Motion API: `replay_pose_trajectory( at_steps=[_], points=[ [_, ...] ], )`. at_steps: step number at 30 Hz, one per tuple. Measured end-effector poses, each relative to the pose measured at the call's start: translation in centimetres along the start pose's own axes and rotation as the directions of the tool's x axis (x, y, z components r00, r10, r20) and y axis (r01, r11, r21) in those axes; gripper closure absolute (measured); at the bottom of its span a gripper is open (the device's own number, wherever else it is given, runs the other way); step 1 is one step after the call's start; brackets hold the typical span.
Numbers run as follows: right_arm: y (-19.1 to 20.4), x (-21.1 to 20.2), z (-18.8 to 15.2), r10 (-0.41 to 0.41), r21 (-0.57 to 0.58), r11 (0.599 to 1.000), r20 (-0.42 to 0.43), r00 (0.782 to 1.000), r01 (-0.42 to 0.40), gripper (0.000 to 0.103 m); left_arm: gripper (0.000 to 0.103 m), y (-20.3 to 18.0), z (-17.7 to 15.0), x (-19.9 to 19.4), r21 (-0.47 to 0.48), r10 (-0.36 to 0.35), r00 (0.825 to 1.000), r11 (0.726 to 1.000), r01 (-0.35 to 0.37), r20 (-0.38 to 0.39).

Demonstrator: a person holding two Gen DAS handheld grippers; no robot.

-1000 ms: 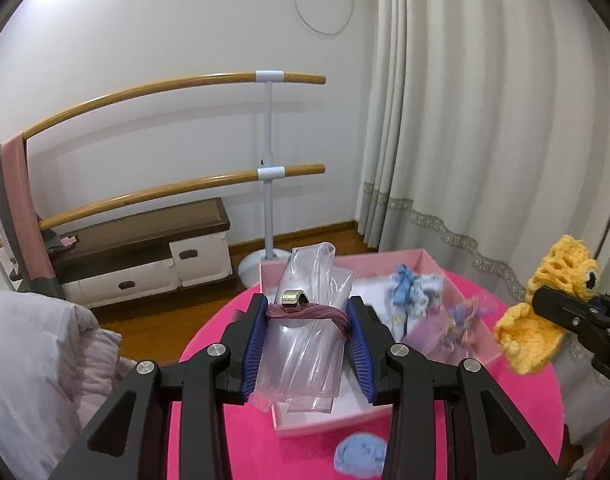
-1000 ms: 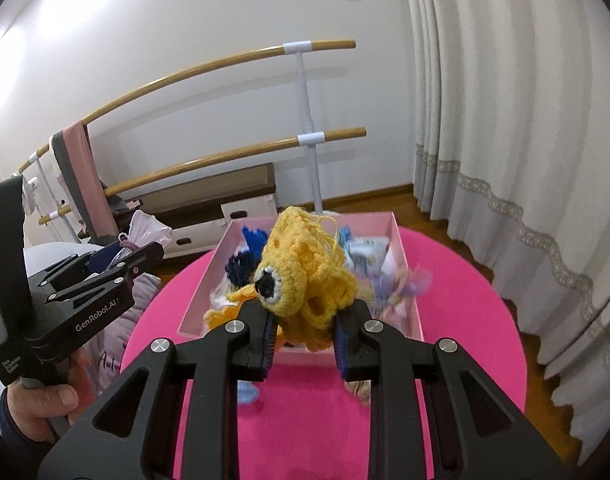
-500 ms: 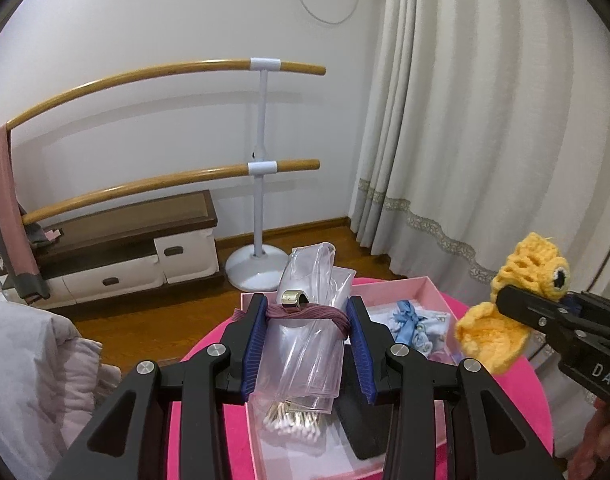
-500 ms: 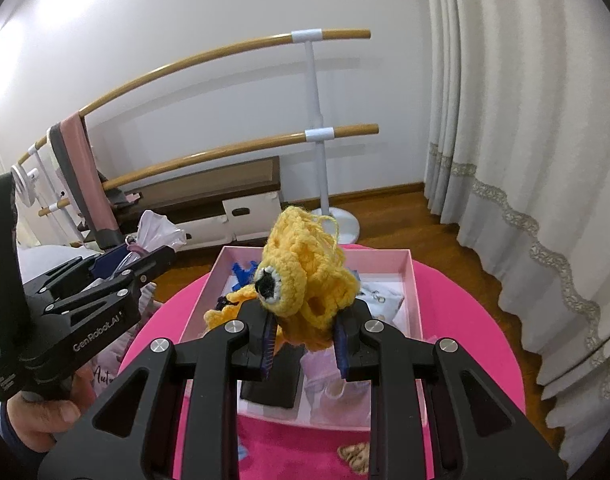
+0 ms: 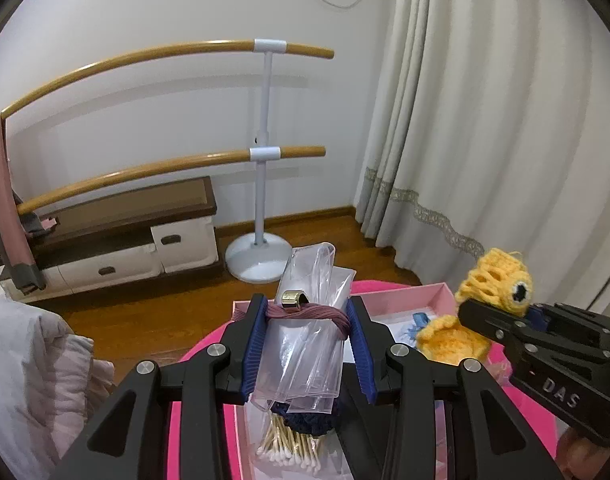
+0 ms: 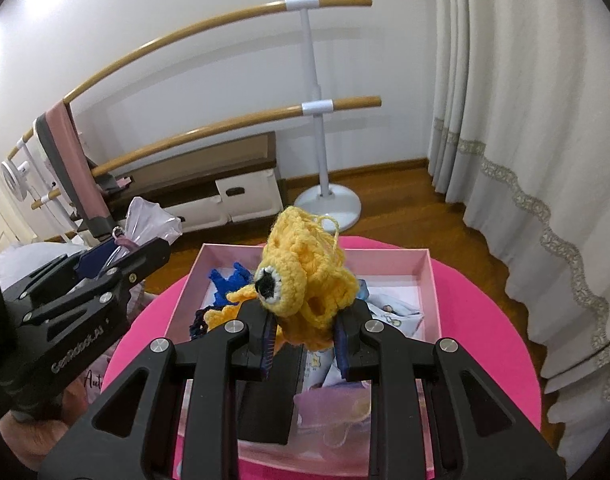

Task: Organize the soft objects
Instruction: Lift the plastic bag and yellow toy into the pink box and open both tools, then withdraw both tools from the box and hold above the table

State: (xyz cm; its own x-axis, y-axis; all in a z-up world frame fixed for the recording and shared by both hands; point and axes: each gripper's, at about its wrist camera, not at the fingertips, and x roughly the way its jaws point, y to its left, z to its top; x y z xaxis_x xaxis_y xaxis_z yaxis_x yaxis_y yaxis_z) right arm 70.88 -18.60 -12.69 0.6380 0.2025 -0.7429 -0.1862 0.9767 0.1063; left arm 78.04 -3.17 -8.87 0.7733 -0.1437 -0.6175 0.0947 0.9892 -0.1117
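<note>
White wall fills the background, with a two-rail wooden barre point(image 5: 261, 152) on a white stand, a low cabinet point(image 5: 125, 236) below it, and long pale curtains point(image 6: 525, 120) at the right.

Your round bench point(image 6: 477, 292) wears a bright pink cover, and the pink box point(image 6: 433, 280) sits open on it. You hold both grippers above this box.

Your left gripper point(image 5: 307, 340) has its jaws clenched on a clear plastic bag point(image 5: 305, 344), which carries a mauve hair band point(image 5: 309, 314) with a small gold clasp wrapped around it. Under the bag, inside the box, you can see a bundle of cotton swabs point(image 5: 289, 446) and a dark blue knitted piece point(image 5: 309, 420) that lies partly over them.

Your right gripper point(image 6: 305, 336) has its jaws clenched on the yellow crochet toy point(image 6: 305, 276), the one with the black and white eye. The toy is lifted, clear of the box floor. Below it the box holds a blue crochet item point(image 6: 229, 280), some printed cloth point(image 6: 393, 312) and a pale lilac pouch point(image 6: 337, 412); what lies under the toy itself is perhaps more cloth, but the view there is blocked.
</note>
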Motion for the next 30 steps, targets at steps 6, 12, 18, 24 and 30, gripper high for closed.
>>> replay_pose_trajectory(
  at_steps=[6, 12, 18, 24, 30],
  points=[
    [-0.6, 2.4, 0.3, -0.009, 0.01, 1.0, -0.047, 0.999, 0.009, 0.081, 0.066, 0.5, 0.8, 3.1, -0.012, -0.009, 0.999, 1.0, 0.008, -0.039],
    [-0.5, 5.2, 0.3, -0.028, -0.01, 1.0, -0.116, 0.993, 0.027, 0.063, 0.049, 0.0, 1.0, 6.1, 0.008, 0.002, 0.997, 1.0, -0.002, -0.079],
    [-2.1, 5.2, -0.8, -0.056, 0.025, 0.998, -0.113, 0.992, 0.059, 0.012, 0.012, -0.1, 0.7, 6.4, 0.011, 0.045, 0.998, 0.999, -0.045, -0.048],
    [-3.9, 1.8, -1.9, -0.078, 0.081, 0.993, -0.044, 0.996, 0.081, 0.0, 0.0, -1.0, -0.3, 4.1, 0.037, 0.091, 0.996, 0.995, -0.092, 0.026],
    [-4.7, -2.3, -2.9, -0.093, 0.12, 0.989, 0.016, 0.995, 0.091, 0.0, 0.0, -2.3, -2.0, 1.0, 0.053, 0.102, 0.992, 0.993, -0.106, 0.071]
  ],
)
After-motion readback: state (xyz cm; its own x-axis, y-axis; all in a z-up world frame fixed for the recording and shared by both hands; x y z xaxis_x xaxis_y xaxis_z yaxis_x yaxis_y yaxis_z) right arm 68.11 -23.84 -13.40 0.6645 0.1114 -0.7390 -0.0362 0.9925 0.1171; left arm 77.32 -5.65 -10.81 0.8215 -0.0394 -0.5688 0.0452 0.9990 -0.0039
